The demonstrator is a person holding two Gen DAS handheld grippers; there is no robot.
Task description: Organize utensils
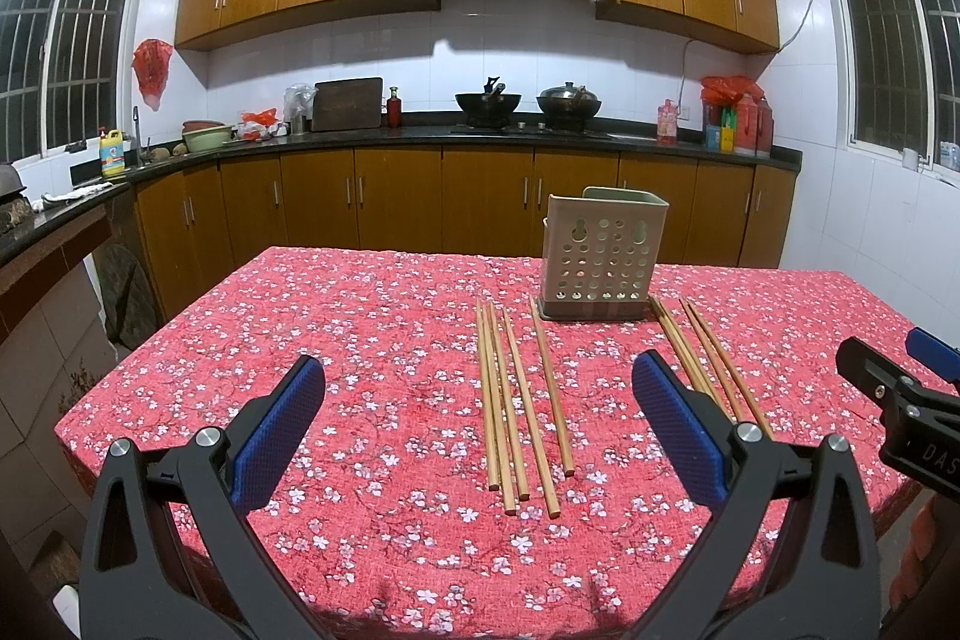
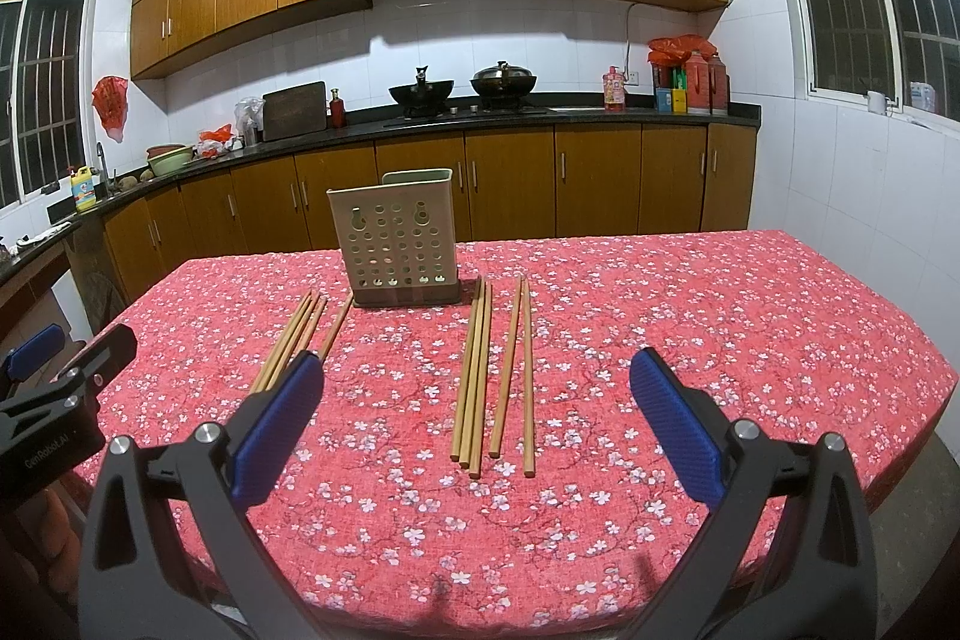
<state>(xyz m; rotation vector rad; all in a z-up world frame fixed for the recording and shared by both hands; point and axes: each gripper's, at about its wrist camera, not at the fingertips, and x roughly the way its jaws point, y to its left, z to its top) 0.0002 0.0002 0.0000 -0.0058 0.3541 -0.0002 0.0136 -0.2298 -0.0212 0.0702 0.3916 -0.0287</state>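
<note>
Both my left claw (image 1: 479, 421) and right claw (image 2: 477, 415) hover spread wide, holding nothing. Wooden chopsticks (image 2: 477, 376) lie on the red floral bench (image 2: 720, 316) before the beige perforated holder (image 2: 399, 244). Sorting hasn't begun; next comes a pinch on one pair.

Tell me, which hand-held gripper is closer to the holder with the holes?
Neither, as far as I can tell. The holder stands ahead and right of the left hand-held gripper, and ahead and left of the right hand-held gripper. Both hover open, short of it.

Chopsticks (image 1: 519, 400) on table (image 1: 372, 538), left and right before holder (image 1: 603, 256)
</note>
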